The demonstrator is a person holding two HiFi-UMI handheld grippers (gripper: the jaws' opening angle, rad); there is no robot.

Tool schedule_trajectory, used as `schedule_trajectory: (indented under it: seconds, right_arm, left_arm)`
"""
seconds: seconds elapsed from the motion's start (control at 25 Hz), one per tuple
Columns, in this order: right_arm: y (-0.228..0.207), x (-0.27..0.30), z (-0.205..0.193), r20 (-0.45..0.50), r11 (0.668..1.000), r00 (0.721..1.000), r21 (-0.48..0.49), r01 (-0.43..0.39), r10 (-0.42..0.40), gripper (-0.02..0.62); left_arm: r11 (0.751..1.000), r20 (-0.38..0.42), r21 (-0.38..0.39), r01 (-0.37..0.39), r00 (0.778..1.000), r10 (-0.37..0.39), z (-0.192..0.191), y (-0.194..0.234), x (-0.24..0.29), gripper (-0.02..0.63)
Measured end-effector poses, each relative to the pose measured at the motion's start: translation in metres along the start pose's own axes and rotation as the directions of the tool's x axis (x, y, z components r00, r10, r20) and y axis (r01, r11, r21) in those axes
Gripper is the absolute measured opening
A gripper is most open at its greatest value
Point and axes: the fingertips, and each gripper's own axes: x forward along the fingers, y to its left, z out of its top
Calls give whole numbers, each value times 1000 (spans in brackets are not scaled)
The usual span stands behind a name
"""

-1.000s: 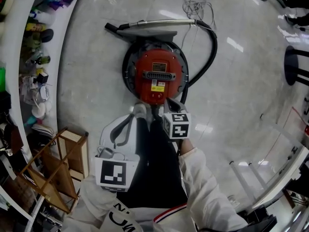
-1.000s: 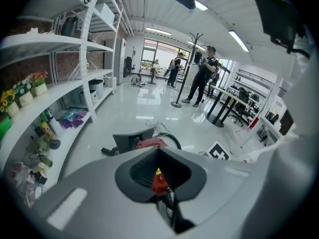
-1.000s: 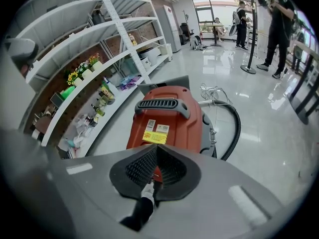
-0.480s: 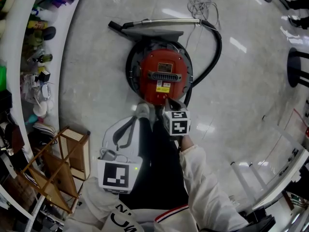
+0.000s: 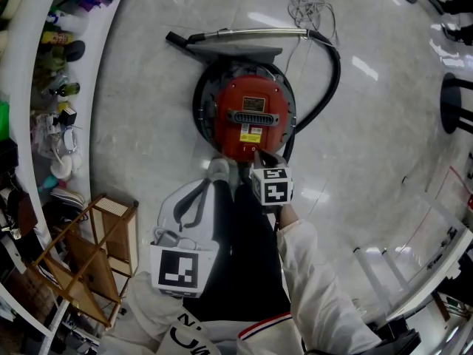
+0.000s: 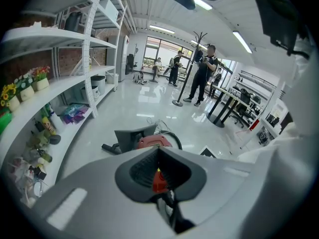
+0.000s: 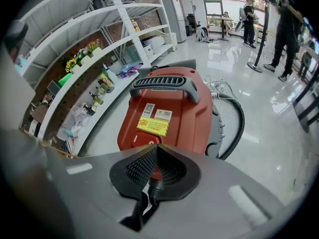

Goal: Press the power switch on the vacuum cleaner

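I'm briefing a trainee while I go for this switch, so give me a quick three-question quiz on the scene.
1. True or false: the left gripper rests on the vacuum cleaner.
2. Which gripper is nearest the power switch?
3. The hose is: A black, B white, C yellow.
Key: 1 false; 2 the right gripper; 3 A.

A: Setting?
B: Open lab-office hall. White shelving (image 6: 75, 83) carrying potted flowers (image 6: 36, 77); beyond the shelving, desks (image 6: 230, 96), a coat stand (image 6: 178, 102), glossy floor (image 6: 134, 108).
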Motion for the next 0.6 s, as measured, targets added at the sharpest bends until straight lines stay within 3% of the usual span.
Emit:
schedule_trajectory:
  seconds: [0.6]
  right_arm:
    - [-1,1,1,7,1000,1000,0,3,-3,2]
  left_arm:
    - [1000,-2,-3,0,1000,0,-2,-2,1,0]
